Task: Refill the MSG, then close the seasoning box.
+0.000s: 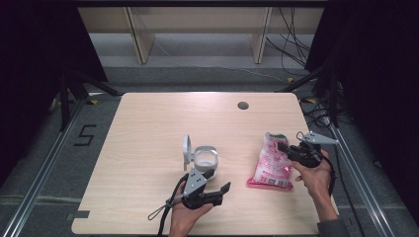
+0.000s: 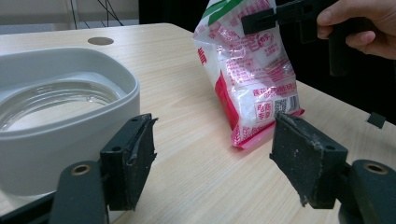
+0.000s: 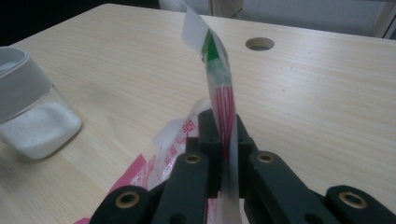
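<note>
A pink-and-white plastic bag (image 1: 271, 165) of white grains stands propped on the table's right side. My right gripper (image 1: 281, 146) is shut on the bag's upper edge, and in the right gripper view the film (image 3: 219, 84) rises out from between the closed jaws (image 3: 225, 140). A clear container (image 1: 205, 158) with white powder inside and a grey lid flipped up sits at the table's middle. My left gripper (image 1: 218, 181) is held open just in front of it, nothing between its pads (image 2: 212, 158). Ahead of it are the container (image 2: 60, 107) at left and the bag (image 2: 252, 79) at right.
The light wooden table (image 1: 148, 128) has a round cable hole (image 1: 242, 105) near its far edge, also visible as a hole (image 3: 259, 44) in the right gripper view. Black frames and cables stand on the floor at both sides.
</note>
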`<act>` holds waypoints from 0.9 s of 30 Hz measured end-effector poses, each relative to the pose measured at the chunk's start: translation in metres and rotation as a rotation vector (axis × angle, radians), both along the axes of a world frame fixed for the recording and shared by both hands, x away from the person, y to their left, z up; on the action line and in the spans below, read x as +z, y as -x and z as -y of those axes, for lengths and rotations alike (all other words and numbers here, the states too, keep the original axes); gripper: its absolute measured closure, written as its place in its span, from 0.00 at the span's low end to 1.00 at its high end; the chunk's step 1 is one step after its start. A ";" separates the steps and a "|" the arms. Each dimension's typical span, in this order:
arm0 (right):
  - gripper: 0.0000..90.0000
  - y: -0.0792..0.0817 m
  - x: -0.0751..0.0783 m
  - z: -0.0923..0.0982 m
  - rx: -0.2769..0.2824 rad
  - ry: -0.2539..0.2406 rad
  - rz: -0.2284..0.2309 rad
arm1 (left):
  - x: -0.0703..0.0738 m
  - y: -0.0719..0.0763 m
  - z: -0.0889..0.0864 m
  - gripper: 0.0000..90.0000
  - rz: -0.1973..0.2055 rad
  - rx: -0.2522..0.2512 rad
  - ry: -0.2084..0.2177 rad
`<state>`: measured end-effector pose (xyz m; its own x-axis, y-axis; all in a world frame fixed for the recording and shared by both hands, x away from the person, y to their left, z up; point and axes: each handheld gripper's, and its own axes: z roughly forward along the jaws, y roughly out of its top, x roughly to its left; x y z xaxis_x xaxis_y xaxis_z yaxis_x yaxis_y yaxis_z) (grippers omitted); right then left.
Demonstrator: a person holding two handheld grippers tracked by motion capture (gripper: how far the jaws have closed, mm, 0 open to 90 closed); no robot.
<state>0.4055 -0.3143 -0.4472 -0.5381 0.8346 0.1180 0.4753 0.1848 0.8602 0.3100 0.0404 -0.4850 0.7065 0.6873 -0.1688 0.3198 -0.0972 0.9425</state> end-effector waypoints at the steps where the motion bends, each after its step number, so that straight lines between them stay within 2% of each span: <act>1: 0.98 -0.001 -0.001 0.001 -0.001 0.002 0.002 | -0.001 0.000 -0.001 0.33 0.002 -0.007 0.004; 2: 0.97 0.002 -0.001 -0.001 -0.013 -0.023 -0.024 | -0.001 0.001 -0.001 0.33 0.000 -0.001 0.005; 3: 0.97 -0.001 -0.002 0.000 -0.010 -0.004 0.004 | -0.001 0.003 0.000 0.33 -0.022 0.014 0.018; 5: 0.96 -0.002 -0.002 0.001 -0.011 0.005 -0.005 | 0.000 0.002 -0.004 0.33 -0.007 0.006 -0.009; 6: 0.95 -0.002 -0.003 0.001 -0.016 0.002 0.000 | -0.001 0.001 -0.004 0.33 0.000 0.004 0.005; 7: 0.95 -0.003 -0.003 0.002 -0.015 0.006 0.002 | 0.000 0.002 -0.005 0.33 -0.019 0.015 0.011; 8: 0.94 -0.003 -0.003 0.002 -0.007 0.010 -0.014 | 0.000 0.003 -0.006 0.33 -0.020 0.021 0.003; 9: 0.93 -0.003 -0.004 0.002 -0.019 0.010 -0.014 | 0.001 0.002 -0.007 0.33 -0.003 0.012 -0.006; 10: 0.93 -0.002 -0.005 0.001 -0.044 -0.006 -0.025 | 0.000 0.001 -0.007 0.33 0.000 0.013 0.007; 13: 0.91 -0.002 -0.006 0.005 -0.039 -0.008 -0.037 | 0.001 0.001 -0.011 0.33 -0.004 0.021 -0.012; 15: 0.90 -0.002 -0.006 0.004 -0.054 -0.010 -0.048 | 0.002 0.002 -0.014 0.35 -0.001 0.023 -0.008; 16: 0.88 -0.002 -0.007 0.004 -0.056 -0.002 -0.041 | 0.002 0.003 -0.014 0.35 -0.008 0.030 0.000; 17: 0.85 -0.003 -0.007 0.006 -0.046 0.018 -0.024 | 0.002 0.002 -0.017 0.36 0.011 0.025 -0.005; 18: 0.82 -0.001 -0.007 0.005 -0.065 0.004 -0.056 | 0.002 0.003 -0.018 0.36 0.002 0.034 -0.009; 19: 0.81 0.000 -0.006 0.005 -0.075 0.002 -0.067 | 0.002 0.004 -0.020 0.37 0.000 0.034 -0.013; 20: 0.78 -0.002 -0.007 0.008 -0.071 0.032 -0.032 | 0.002 0.005 -0.020 0.39 -0.011 0.047 0.004; 21: 0.75 0.001 -0.005 0.006 -0.096 0.002 -0.067 | 0.002 0.005 -0.023 0.40 -0.010 0.049 -0.002; 22: 0.70 0.001 -0.005 0.008 -0.092 0.004 -0.053 | 0.002 0.005 -0.024 0.41 -0.006 0.050 0.003; 23: 0.65 0.003 -0.004 0.009 -0.116 -0.017 -0.053 | 0.003 0.006 -0.027 0.43 -0.006 0.051 -0.003; 24: 0.62 0.002 -0.004 0.012 -0.125 0.000 -0.038 | 0.003 0.005 -0.027 0.43 -0.001 0.056 0.008; 26: 0.58 0.004 -0.004 0.016 -0.138 0.001 -0.032 | 0.004 0.004 -0.033 0.43 0.008 0.045 -0.014; 27: 0.57 0.006 -0.004 0.018 -0.148 -0.016 -0.044 | 0.004 0.003 -0.035 0.44 0.011 0.044 -0.007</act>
<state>0.3998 -0.3320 -0.4515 -0.4033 0.9022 0.1529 0.5339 0.0963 0.8400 0.3069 0.0750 -0.4809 0.6774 0.7189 -0.1559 0.3135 -0.0904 0.9453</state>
